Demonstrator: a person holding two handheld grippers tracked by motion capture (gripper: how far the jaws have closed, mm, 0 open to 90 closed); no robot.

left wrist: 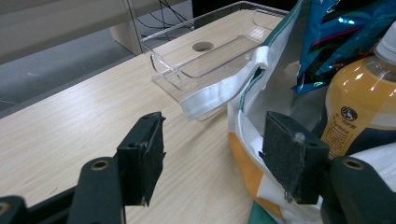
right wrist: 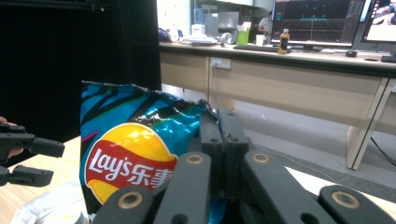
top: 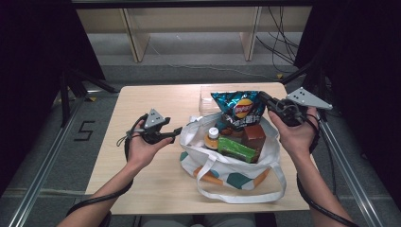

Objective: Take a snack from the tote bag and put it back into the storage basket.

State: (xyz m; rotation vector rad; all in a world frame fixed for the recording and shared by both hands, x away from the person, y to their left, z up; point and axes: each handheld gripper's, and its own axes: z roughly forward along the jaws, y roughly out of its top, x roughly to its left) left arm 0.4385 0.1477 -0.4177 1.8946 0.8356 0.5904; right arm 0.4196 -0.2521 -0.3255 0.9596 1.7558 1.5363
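Reaching in from the near edge, both forearms rise over the table (top: 142, 189), one on each side of a white tote bag (top: 265, 156) that stands open near its middle. The right hand (top: 295, 135) is raised beside the bag's far right corner, wrist bent inward, and the right gripper (top: 263, 98) points left with its jaws pressed together on the top corner of a blue chip bag (top: 239, 108). That chip bag stands upright at the back of the tote, its top well above the rim. The left hand (top: 144, 149) hovers palm-up to the left of the tote, and the left gripper (left wrist: 212, 149) points level toward it with jaws spread and nothing between them; the right jaw sits just beside the tote's cloth. A white strap (left wrist: 224, 91) droops from the tote in front of it.

Inside the tote a bottle (top: 213, 138) of orange drink stands at the left, with a green packet (top: 235, 149) and a brown box (top: 254, 135) beside it. A clear tray (left wrist: 205, 60) sits on the table just behind the tote.

The tabletop is pale wood. Beyond it run a grey floor, loose cables (top: 279, 47) and a long wooden bench (top: 189, 21), with dark curtains on both sides.
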